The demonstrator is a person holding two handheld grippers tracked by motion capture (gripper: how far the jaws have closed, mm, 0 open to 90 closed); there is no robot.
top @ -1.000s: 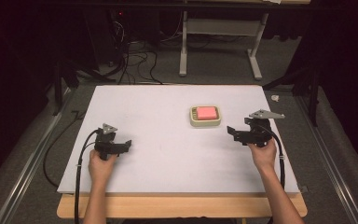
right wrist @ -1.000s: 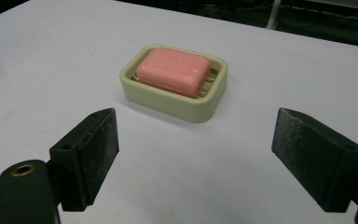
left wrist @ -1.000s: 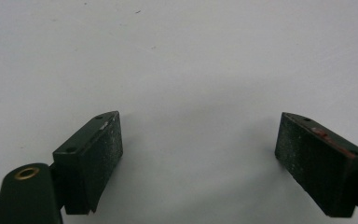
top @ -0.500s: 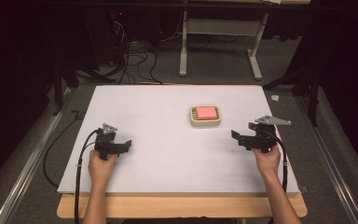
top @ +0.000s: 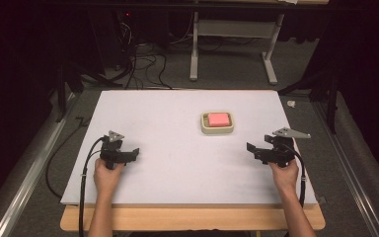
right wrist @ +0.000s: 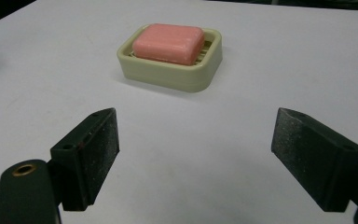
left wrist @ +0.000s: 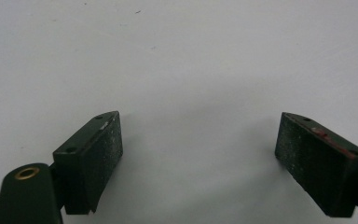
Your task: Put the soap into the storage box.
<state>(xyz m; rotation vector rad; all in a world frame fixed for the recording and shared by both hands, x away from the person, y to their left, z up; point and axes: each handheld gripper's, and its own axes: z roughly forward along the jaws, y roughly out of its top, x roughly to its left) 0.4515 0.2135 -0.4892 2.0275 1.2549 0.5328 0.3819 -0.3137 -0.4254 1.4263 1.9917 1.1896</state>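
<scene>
Pink soap (right wrist: pixel 168 43) ahead of right claw (right wrist: pixel 196 154).

A pink soap (right wrist: pixel 168 43), a rounded rectangular bar, lies flat in a cream dish (right wrist: pixel 186 78). The dish is a low rounded rectangle with a raised rim and slatted floor, sitting level on the white worktop (top: pixel 177 118), right of centre and toward the far edge, nearer the right tool (top: pixel 254 151).
</scene>
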